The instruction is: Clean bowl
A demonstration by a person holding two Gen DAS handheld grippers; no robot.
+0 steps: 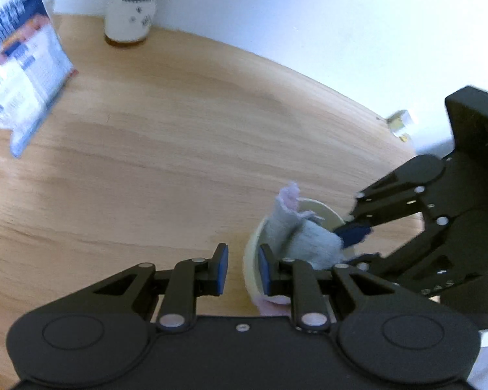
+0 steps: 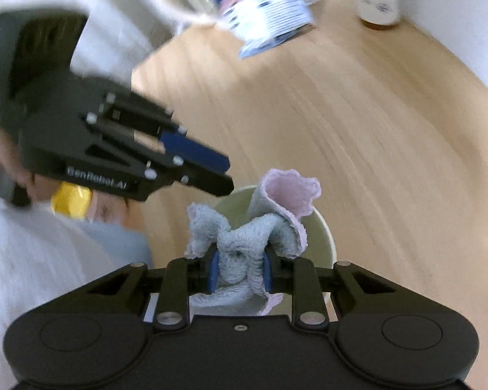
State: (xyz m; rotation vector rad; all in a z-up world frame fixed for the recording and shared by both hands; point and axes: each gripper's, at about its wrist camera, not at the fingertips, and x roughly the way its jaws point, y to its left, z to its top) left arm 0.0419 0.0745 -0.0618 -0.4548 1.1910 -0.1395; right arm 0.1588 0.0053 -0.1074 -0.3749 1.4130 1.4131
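A small cream bowl (image 1: 251, 253) stands on the wooden table; its rim passes between my left gripper's fingers. My left gripper (image 1: 242, 268) is shut on that rim, one pad outside and one inside. My right gripper (image 2: 239, 273) is shut on a grey-blue cloth with a pink edge (image 2: 244, 240), bunched and pushed into the bowl (image 2: 325, 237). In the left wrist view the cloth (image 1: 305, 237) fills the bowl and the right gripper (image 1: 353, 243) comes in from the right. In the right wrist view the left gripper (image 2: 211, 169) sits at the bowl's far left rim.
A blue and white packet (image 1: 19, 78) stands at the table's left. A white patterned bottle (image 1: 130, 6) stands at the back by the white wall. A small yellowish object (image 1: 398, 123) lies near the table's right edge. Bare wood table (image 1: 162, 149) lies between them.
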